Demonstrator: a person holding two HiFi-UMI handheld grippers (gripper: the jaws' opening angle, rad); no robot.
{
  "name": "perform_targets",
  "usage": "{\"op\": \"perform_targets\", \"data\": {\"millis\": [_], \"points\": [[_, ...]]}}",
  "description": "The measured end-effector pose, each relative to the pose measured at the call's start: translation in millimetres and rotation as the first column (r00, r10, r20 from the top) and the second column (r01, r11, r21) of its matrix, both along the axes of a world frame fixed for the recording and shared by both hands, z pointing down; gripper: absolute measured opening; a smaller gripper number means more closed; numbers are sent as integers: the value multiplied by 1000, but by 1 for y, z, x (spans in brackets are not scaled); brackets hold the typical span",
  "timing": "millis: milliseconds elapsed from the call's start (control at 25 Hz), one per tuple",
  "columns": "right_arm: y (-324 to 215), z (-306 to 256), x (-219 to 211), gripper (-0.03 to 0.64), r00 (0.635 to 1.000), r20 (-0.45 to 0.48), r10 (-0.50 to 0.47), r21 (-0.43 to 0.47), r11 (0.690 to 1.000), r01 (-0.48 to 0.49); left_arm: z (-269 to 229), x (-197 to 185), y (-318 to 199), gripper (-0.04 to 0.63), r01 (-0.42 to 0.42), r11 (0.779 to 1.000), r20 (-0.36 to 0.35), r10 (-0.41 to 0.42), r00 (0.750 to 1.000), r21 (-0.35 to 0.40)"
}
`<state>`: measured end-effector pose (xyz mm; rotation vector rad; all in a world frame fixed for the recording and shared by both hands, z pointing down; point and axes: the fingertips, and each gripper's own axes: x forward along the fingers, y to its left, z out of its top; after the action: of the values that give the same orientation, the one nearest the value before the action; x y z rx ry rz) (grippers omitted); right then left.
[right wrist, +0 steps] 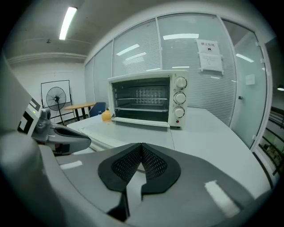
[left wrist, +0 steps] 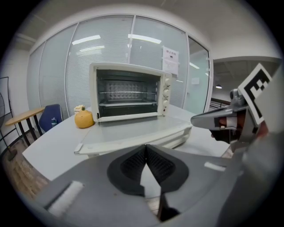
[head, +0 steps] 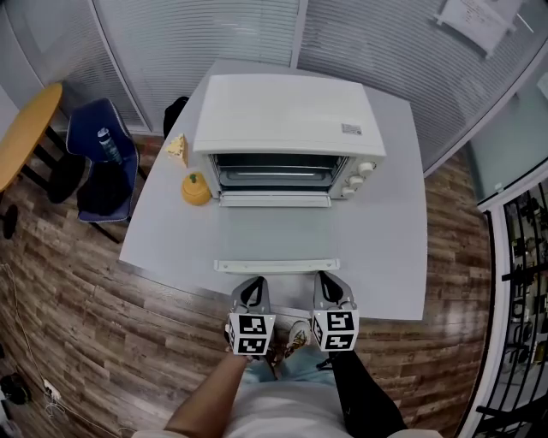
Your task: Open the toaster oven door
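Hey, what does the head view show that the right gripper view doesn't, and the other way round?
Only the head view: the wooden floor, a bottle on the blue chair, and a yellow wedge beside the oven.

Only the right gripper view: a standing fan and a ceiling light.

Both: the toaster oven with its door folded down flat, the small pumpkin, the white table and the paper notice on the glass wall.
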<state>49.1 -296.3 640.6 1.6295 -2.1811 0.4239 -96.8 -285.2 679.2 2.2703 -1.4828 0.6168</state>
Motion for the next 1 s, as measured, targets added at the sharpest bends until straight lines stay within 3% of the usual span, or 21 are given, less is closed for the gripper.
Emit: {"op": "perform_targets", "data": {"millis": [360, 680, 840, 1000], "points": [[-15, -95, 23, 3, 999, 32, -38, 198, 980, 31, -77, 3, -11, 58, 64, 986, 25, -69, 997, 151], [12, -172, 48, 3, 993, 73, -97, 316, 946, 69, -174, 33, 10, 58, 67, 942, 36, -84, 996, 330], [32, -203, 57, 3, 988, 70, -138, 364, 926, 103, -211, 46, 31, 58, 56, 927, 32, -73, 997, 370], [51, -236, 66, 3, 981, 64, -182, 409, 902, 141, -247, 52, 50, 57, 59, 895, 45, -88, 995, 441]]}}
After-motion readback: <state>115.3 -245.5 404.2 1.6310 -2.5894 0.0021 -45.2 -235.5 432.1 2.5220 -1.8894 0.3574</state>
